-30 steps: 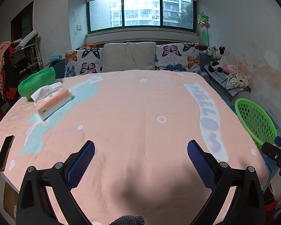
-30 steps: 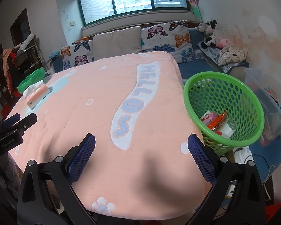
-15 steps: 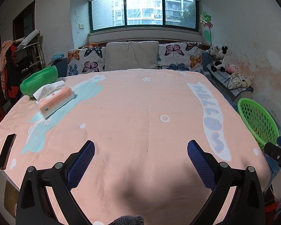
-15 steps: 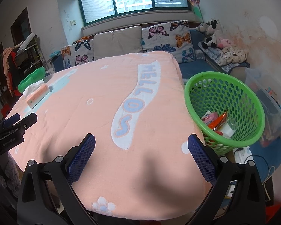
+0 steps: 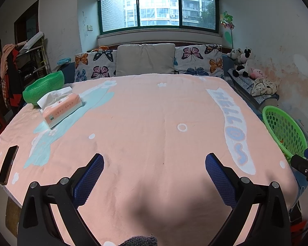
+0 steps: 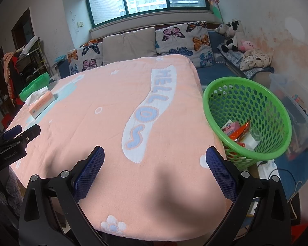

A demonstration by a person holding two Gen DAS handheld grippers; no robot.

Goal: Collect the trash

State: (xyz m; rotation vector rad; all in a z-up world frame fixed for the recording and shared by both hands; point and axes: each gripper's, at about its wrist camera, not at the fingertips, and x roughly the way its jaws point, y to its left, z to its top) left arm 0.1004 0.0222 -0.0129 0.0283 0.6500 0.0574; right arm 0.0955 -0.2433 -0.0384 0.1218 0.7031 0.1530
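A green plastic basket (image 6: 256,94) stands on the floor off the table's right edge; wrappers and packets (image 6: 239,132) lie in its bottom. In the left wrist view the same basket (image 5: 285,127) shows at the right edge. My left gripper (image 5: 154,161) hovers open over the near middle of the pink tablecloth (image 5: 154,110), nothing between its blue pads. My right gripper (image 6: 154,153) is open too, above the table's near right corner, left of the basket. Each gripper's tip shows in the other's view: the right gripper (image 5: 306,164) and the left gripper (image 6: 16,137).
A pink tissue pack (image 5: 61,106) and a green bowl (image 5: 44,87) sit at the table's far left. A dark phone (image 5: 8,164) lies near the left front edge. Pillows (image 5: 145,59) line a sofa behind. A clear storage bin (image 6: 293,102) stands right of the basket.
The left wrist view has tilted up and drawn back a little, so the table sits lower in frame. The right wrist view has barely shifted. Both grippers stay open.
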